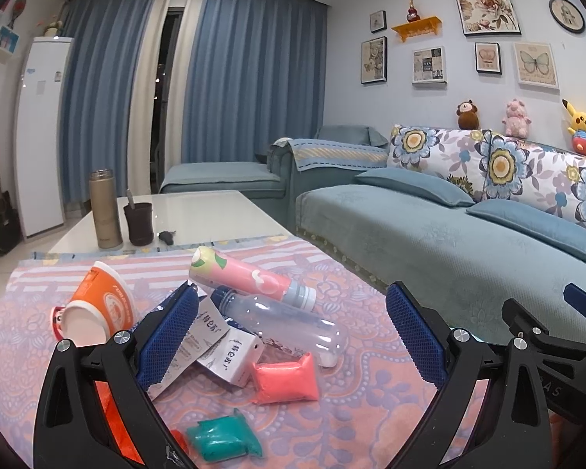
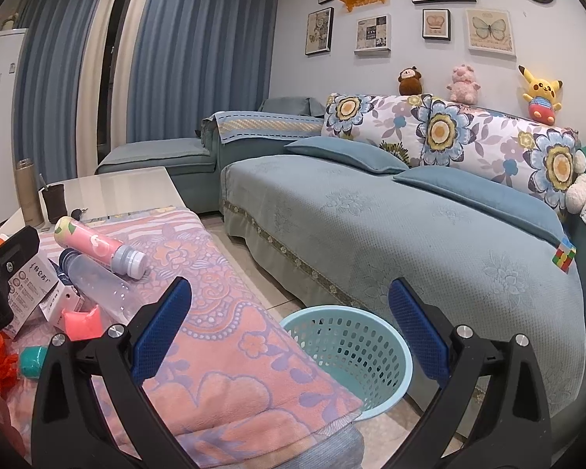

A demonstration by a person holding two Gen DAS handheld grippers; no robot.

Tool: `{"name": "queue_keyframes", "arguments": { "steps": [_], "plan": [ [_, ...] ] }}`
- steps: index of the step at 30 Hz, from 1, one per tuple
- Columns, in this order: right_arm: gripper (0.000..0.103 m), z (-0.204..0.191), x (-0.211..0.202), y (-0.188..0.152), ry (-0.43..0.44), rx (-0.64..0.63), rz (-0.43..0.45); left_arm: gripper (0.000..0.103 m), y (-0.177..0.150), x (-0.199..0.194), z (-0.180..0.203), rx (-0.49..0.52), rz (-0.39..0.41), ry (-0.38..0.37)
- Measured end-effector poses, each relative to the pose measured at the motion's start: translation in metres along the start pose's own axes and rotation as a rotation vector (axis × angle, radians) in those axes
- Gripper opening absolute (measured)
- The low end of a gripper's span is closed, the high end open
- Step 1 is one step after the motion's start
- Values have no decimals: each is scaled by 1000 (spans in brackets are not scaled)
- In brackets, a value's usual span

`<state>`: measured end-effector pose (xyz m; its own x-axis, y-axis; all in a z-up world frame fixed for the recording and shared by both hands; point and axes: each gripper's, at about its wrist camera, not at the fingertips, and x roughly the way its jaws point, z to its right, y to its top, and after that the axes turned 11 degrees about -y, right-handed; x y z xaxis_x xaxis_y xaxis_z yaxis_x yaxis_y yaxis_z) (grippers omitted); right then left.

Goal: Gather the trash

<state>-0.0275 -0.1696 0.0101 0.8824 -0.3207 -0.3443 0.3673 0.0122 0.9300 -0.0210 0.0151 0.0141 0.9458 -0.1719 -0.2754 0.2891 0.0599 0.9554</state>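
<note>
Trash lies on a pink flowered cloth: an orange paper cup, a pink bottle, a clear bottle, white cartons, a pink pouch and a teal pouch. My left gripper is open and empty, hovering above the pile. My right gripper is open and empty, above the cloth's right edge beside a light-blue mesh basket on the floor. The pink bottle and clear bottle also show in the right wrist view.
A thermos, a dark cup and keys stand on the white table behind the cloth. A blue sofa runs along the right, with a cube puzzle on it.
</note>
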Motion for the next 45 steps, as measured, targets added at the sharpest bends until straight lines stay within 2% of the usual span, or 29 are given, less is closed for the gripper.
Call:
{"name": "queue_keyframes", "arguments": {
  "steps": [11,16,18,22,24,26,28,31,33,35,36,37,38,40,43,45],
  "plan": [
    [95,-1,-6,8,39,-20,12,94,6,-13,-4,-9,13,15],
    [89,-9,-13,25,131,-43,27,94,14,-37,-22,-43,12,51],
    [88,-18,-17,33,192,-59,45,94,12,-51,-34,-57,7,104],
    [72,-39,-16,41,303,-86,22,94,5,-75,-60,-60,-41,232],
    [68,-54,-13,42,365,-100,3,94,-2,-82,-76,-97,-65,263],
    [60,-69,-7,43,405,-114,-16,94,-10,-84,-95,-153,-102,280],
    [37,-83,1,42,438,-136,-47,94,-19,-78,-114,-208,-150,293],
    [37,-105,21,37,511,-174,-108,94,-38,-70,-135,-286,-229,271],
    [37,-118,31,33,529,-209,-116,94,-50,-61,-144,-321,-275,258],
    [41,-128,44,29,570,-246,-145,92,-61,-51,-153,-353,-323,248],
    [50,-131,49,27,575,-257,-156,92,-65,-46,-156,-370,-340,239],
    [60,-136,56,24,590,-276,-169,88,-70,-42,-158,-389,-356,228],
    [62,-140,60,22,603,-290,-177,81,-75,-38,-162,-409,-374,214],
    [62,-146,67,18,620,-324,-185,71,-83,-31,-167,-434,-405,173],
    [65,-156,76,15,647,-365,-211,57,-90,-28,-172,-449,-410,143],
    [66,-165,82,15,670,-400,-219,55,-93,-29,-174,-468,-404,133]
  ]
}}
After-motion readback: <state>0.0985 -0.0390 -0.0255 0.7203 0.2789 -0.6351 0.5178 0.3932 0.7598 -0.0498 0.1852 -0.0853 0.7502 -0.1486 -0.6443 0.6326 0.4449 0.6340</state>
